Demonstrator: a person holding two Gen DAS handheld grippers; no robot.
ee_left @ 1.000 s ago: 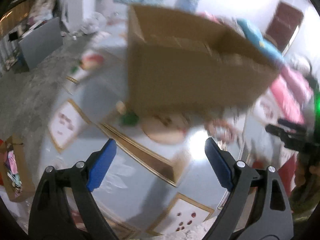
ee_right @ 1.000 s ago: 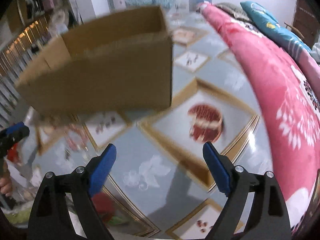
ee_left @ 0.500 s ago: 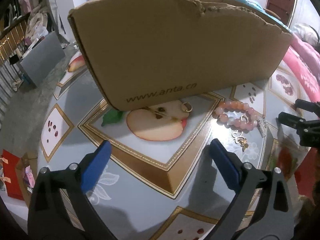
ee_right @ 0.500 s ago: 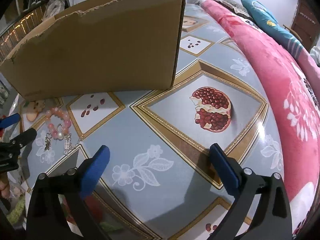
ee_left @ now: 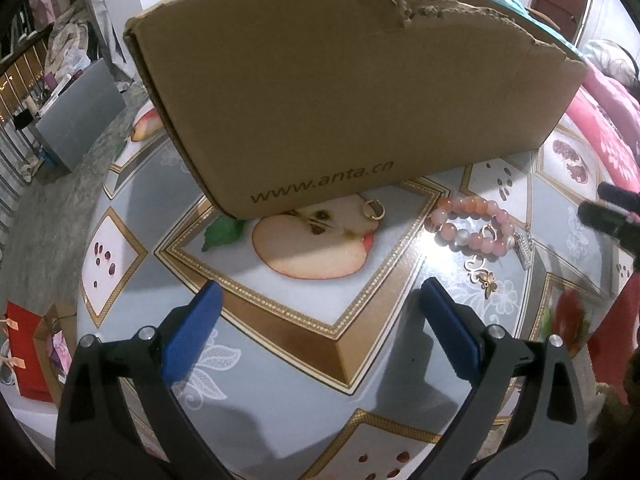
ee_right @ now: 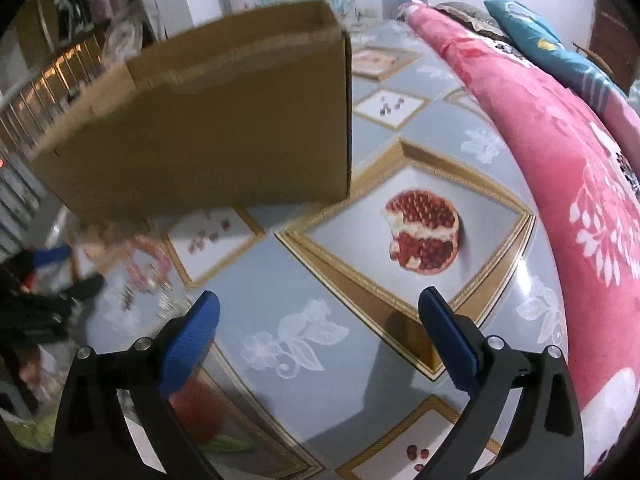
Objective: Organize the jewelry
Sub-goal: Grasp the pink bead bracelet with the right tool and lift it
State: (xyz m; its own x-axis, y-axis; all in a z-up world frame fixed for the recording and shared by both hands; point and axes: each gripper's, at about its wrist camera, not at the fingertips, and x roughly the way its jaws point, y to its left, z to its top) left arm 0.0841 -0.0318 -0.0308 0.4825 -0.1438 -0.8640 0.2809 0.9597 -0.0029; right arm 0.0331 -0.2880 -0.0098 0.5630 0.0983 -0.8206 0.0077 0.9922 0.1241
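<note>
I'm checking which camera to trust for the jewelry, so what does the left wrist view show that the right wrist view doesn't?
Only the left wrist view shows, sharply, the gold ring by the box's lower edge, the pink bead bracelet, a small gold charm, and the box's printed web address.

Only the right wrist view shows the printed pomegranate and pink blanket; there the jewelry is a blur.

Both show the cardboard box on the patterned table and an open gripper.

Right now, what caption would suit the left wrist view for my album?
Open left gripper faces a cardboard box, with a gold ring and pink bead bracelet on the table.
</note>
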